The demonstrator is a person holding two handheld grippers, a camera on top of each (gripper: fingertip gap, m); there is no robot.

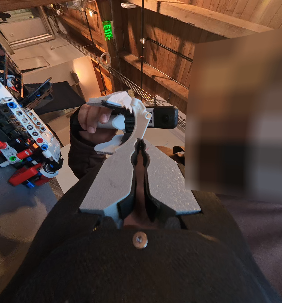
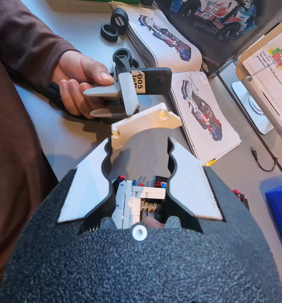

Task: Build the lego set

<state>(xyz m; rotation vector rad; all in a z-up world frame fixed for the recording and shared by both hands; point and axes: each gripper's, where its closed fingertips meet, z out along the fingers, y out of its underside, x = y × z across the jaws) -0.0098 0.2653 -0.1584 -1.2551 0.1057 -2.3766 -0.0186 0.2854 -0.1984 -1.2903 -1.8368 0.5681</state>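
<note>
My left gripper [image 1: 140, 141] is shut on the edge of a white curved arch piece [image 1: 137, 119] and holds it up in the air. The same arch [image 2: 145, 122] shows in the right wrist view, just beyond my right gripper's fingertips, with the left gripper [image 2: 131, 111] above it. My right gripper [image 2: 139, 142] is open and empty. The part-built white, red and black lego car [image 2: 137, 196] lies below it, seen between the finger bases. In the left wrist view the car [image 1: 23, 131] sits on the table at the left, and the right gripper [image 1: 114, 123] is beyond the arch.
Open instruction booklets [image 2: 202, 106] lie on the grey table [image 2: 71, 139]. Black tyres [image 2: 114, 27] sit at the back. The set's box [image 2: 219, 16] stands at the back right. A blue bin [image 2: 281, 213], a cable [image 2: 265, 160] and a clipboard with a sheet [image 2: 268, 73] are on the right.
</note>
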